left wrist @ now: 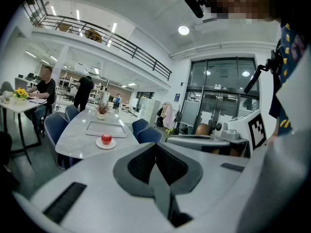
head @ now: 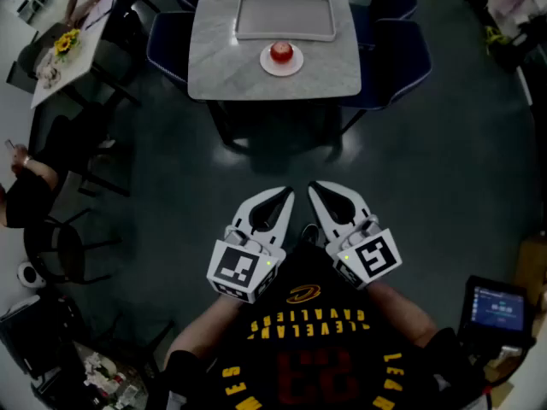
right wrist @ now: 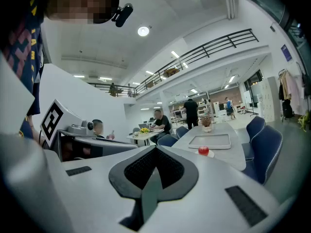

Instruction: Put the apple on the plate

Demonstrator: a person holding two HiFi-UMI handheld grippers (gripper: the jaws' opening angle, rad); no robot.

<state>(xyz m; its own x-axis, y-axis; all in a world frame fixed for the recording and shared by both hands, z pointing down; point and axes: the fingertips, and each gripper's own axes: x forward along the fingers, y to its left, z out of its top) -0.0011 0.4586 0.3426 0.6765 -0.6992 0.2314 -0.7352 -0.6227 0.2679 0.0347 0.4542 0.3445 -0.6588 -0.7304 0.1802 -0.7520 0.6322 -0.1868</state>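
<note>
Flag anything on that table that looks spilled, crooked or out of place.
Nothing stands out. The apple sits on the plate, the tray lies square behind it on the table, and no spill shows.

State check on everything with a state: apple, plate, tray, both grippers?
apple: resting on the plate, no gripper touching it
plate: flat on the table, near its front edge, holding the apple
tray: empty, flat on the table just behind the plate
left gripper: shut, empty, held well short of the table
right gripper: shut, empty, beside the left one
</note>
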